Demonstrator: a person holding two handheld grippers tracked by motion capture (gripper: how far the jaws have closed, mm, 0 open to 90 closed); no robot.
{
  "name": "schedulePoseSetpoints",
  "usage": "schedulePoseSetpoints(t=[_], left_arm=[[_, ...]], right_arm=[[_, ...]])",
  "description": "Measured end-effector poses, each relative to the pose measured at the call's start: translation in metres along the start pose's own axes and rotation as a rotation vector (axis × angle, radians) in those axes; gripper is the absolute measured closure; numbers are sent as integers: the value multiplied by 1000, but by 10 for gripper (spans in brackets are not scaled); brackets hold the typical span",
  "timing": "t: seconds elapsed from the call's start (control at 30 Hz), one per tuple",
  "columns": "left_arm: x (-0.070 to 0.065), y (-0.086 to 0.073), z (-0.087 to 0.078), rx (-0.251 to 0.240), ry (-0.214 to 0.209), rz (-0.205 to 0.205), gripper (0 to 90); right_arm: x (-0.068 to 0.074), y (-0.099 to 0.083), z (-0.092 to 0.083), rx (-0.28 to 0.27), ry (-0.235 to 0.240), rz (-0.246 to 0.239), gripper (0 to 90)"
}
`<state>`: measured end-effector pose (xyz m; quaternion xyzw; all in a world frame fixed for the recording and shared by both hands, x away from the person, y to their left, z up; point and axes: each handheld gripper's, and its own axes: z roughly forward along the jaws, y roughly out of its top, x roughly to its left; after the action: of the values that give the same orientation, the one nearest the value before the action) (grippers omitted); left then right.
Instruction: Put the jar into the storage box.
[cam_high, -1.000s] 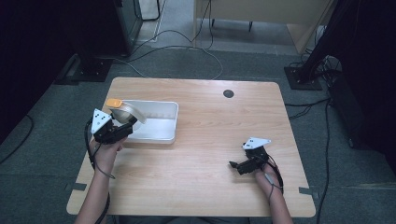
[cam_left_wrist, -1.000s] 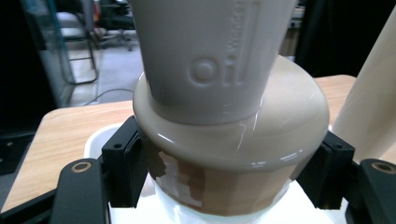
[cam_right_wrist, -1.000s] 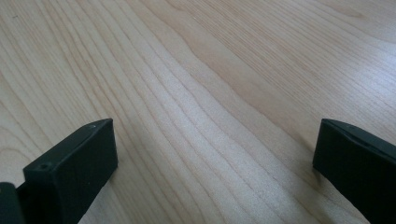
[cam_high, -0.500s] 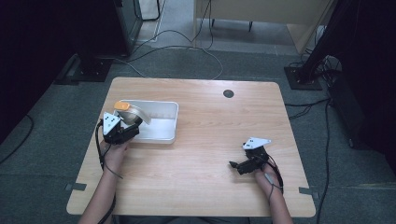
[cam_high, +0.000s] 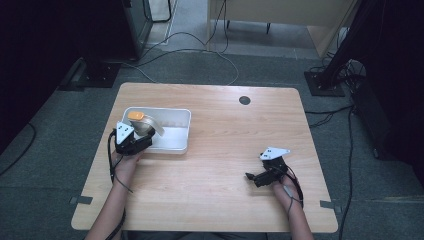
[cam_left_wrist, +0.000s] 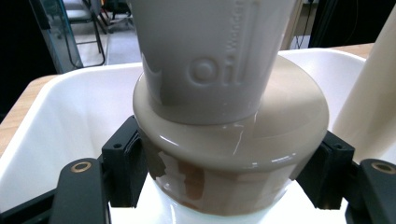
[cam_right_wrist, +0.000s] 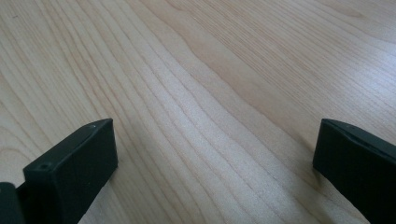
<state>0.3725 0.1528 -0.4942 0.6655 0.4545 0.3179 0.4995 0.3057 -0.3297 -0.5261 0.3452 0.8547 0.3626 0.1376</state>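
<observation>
Left gripper (cam_high: 142, 141) at near-left corner of white plastic bin (cam_high: 180, 131), jaws clamped on either side of a beige ceramic oil bottle (cam_high: 145, 125). Bottle tilted, orange cap (cam_high: 136, 116) pointing up and toward far-left of bin, body held over bin's left end. In left gripper view, black fingers (cam_left_wrist: 122, 161) pressed against the wide glossy collar of the oil bottle (cam_left_wrist: 229, 140), one each side; embossed word "Oil" legible on the narrower section above the collar. White bin wall (cam_left_wrist: 56, 121) behind and below bottle; whether bottle base touches bin floor not clear. Second pale rounded surface at right edge of that view, identity uncertain. Bin sits on left half of wooden table (cam_high: 225, 200), long side running left to right, interior otherwise pale and bare as far as visible. Right gripper (cam_high: 255, 176) low over near-right part of table, well apart from bin, pointing left, grey three-cornered plate on top. In right gripper view, jaws spread wide, bare wood grain of table (cam_right_wrist: 201, 112) between them, nothing gripped. Small dark round grommet (cam_high: 244, 100) near far edge of table. Cables (cam_high: 200, 50) strewn on grey floor beyond table.
</observation>
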Motion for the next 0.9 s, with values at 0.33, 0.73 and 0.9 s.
schedulePoseSetpoints(t=[0.33, 0.73, 0.9], left_arm=[[1, -2, 4, 37, 3, 10, 287], [-1, 1, 7, 72, 10, 21, 285], [-1, 0, 8, 74, 9, 29, 284]], right_arm=[[0, 0, 0, 0, 0, 0, 0], [0, 0, 0, 1, 0, 1, 0], [0, 0, 0, 0, 0, 1, 0]])
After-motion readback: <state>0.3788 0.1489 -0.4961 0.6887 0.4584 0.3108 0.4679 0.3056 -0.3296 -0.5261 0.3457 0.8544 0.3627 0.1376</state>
